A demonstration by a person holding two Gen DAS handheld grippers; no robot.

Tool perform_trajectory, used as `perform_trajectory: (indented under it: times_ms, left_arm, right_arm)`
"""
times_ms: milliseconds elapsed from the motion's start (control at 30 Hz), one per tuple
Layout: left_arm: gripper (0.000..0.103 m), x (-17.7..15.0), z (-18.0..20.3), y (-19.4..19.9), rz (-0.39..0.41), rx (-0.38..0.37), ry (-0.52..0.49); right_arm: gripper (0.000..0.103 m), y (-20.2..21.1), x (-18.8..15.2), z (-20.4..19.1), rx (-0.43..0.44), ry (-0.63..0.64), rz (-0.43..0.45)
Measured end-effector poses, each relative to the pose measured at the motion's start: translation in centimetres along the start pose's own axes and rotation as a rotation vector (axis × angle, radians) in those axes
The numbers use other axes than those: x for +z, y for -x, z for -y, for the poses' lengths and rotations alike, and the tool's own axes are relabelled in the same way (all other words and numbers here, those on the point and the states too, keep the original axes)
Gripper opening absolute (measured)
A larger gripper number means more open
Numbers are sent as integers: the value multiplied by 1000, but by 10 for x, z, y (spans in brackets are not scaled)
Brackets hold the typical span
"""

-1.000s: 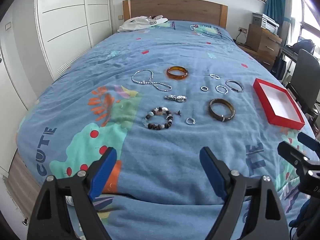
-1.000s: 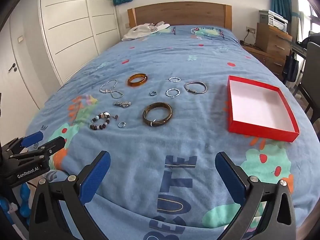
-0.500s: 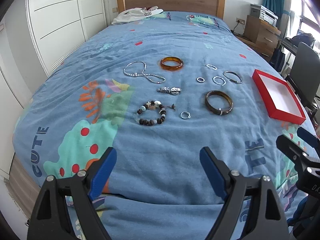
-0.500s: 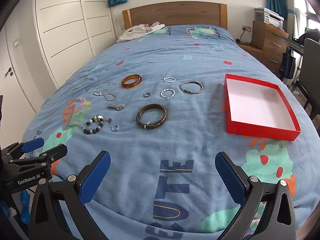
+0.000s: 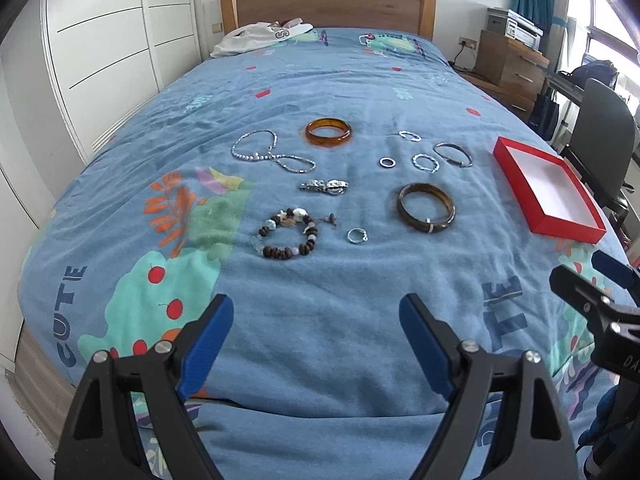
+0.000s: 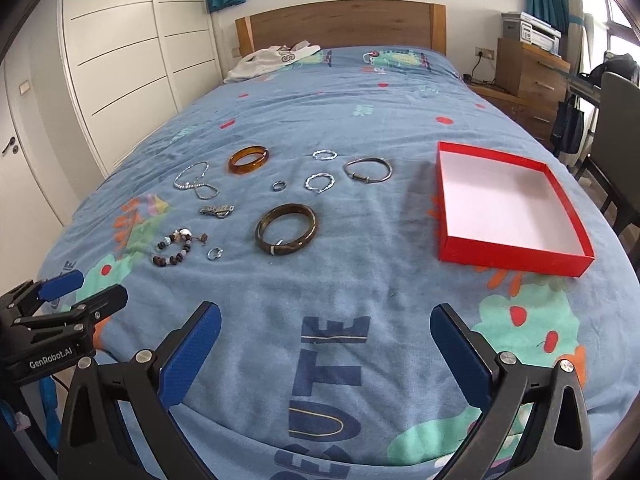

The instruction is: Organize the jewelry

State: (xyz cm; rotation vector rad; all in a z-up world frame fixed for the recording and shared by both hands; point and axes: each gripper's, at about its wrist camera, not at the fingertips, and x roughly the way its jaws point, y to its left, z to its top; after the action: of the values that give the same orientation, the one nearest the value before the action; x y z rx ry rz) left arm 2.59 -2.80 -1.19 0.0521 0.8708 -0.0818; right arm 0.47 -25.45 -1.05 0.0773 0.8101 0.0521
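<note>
Several jewelry pieces lie on the blue bedspread: an amber bangle [image 5: 328, 132], a silver chain necklace [image 5: 267, 156], a silver charm [image 5: 325, 187], a beaded bracelet [image 5: 289, 238], a dark brown bangle [image 5: 426, 207] [image 6: 286, 228], a silver cuff [image 6: 368, 169] and several small silver rings [image 5: 357, 236]. An empty red tray with a white inside [image 5: 549, 191] [image 6: 505, 204] sits to the right of them. My left gripper [image 5: 316, 340] and right gripper [image 6: 326, 344] are both open and empty, above the bed's near end, short of the jewelry.
White clothing [image 5: 260, 36] lies by the wooden headboard. White wardrobe doors [image 5: 104, 52] stand on the left. A wooden dresser [image 6: 528, 76] with a printer and a dark chair [image 5: 604, 140] stand on the right.
Both grippers have moved forward and slightly up over the bed, so the jewelry and tray sit nearer in view. Both stay open and nothing on the bed has moved.
</note>
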Motion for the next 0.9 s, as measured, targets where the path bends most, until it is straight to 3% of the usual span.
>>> perform_trajectory:
  times_ms: [900]
  left_arm:
    - [85,-1,-19,23,49,-29,34]
  right_arm:
    - [101,6,-1,-6,19,6,23]
